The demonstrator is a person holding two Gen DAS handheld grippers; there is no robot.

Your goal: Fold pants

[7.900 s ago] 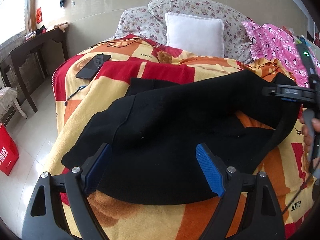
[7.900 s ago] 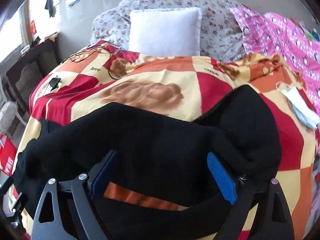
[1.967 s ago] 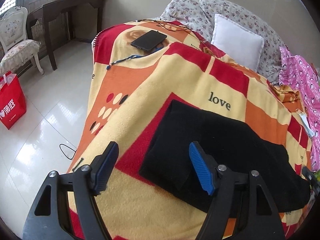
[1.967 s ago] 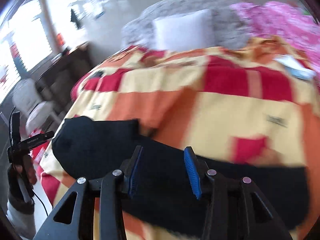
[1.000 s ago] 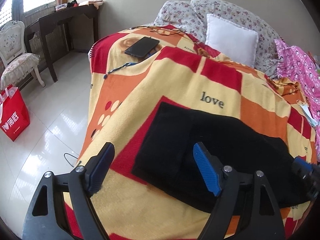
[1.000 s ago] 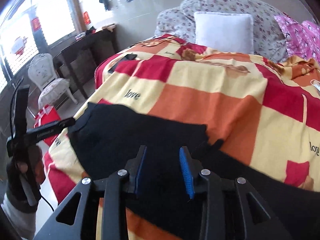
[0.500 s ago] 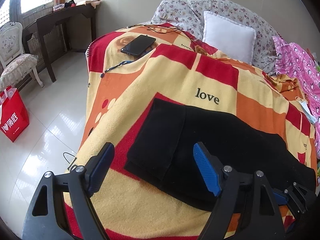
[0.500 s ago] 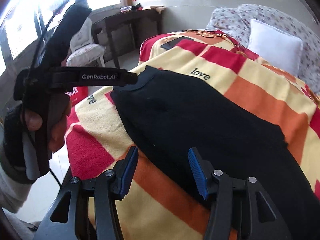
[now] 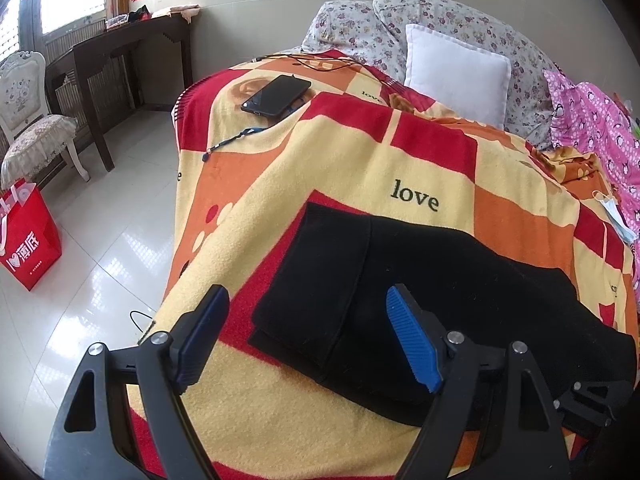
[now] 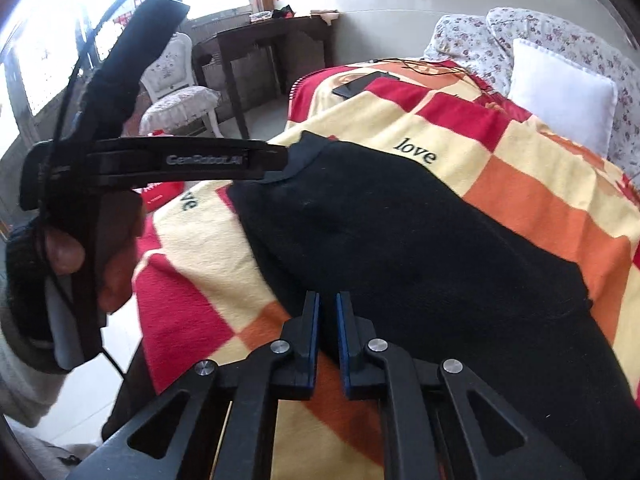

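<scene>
The black pants (image 9: 404, 300) lie folded lengthwise on the patterned blanket (image 9: 400, 168) near the bed's front edge; they also show in the right wrist view (image 10: 400, 240). My left gripper (image 9: 306, 332) is open, its fingers straddling the pants' left end just above the cloth. In the right wrist view the left gripper's side (image 10: 200, 160) reaches that same end. My right gripper (image 10: 327, 312) is shut on the near edge of the pants. In the left wrist view part of the right gripper (image 9: 588, 400) shows at the lower right.
A black phone (image 9: 276, 94) and cables lie on the blanket's far left. A white pillow (image 9: 456, 74) and floral pillows sit at the head. Pink bedding (image 9: 596, 120) is at the right. A red bag (image 9: 28, 240), chair and dark table stand on the floor to the left.
My right gripper has closed on the near edge of the pants; half a second ago it was open. The left gripper has stayed open over the pants' left end.
</scene>
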